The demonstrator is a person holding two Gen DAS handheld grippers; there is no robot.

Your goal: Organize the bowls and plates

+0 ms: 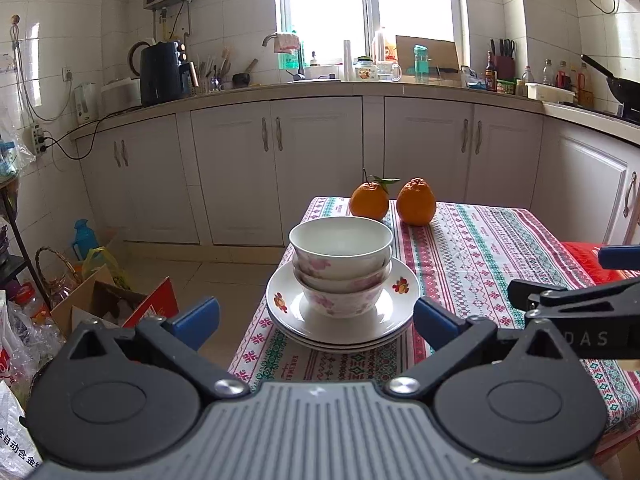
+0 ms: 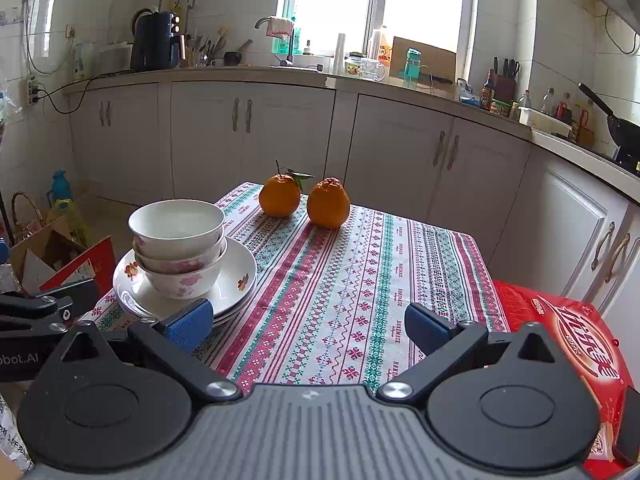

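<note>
- Both tongs we hold gape wide, gripping nothing: left gripper [image 1: 316,322] faces the stack, right gripper [image 2: 308,326] hangs over bare tablecloth [image 2: 340,280].
- Three nested bowls [image 1: 340,266] sit on stacked plates [image 1: 344,320] at the cloth's 9 o'clock edge; we cannot count the plates surely.
- Two oranges [image 1: 392,202] stand at 12 o'clock, well apart from the stack.
- At 4 o'clock a red packet [image 2: 568,344] is cut off by the frame and our right gripper.
- Beyond, white cabinets [image 1: 276,168] carry a cluttered counter; small items there blur against the bright window [image 1: 368,4].
</note>
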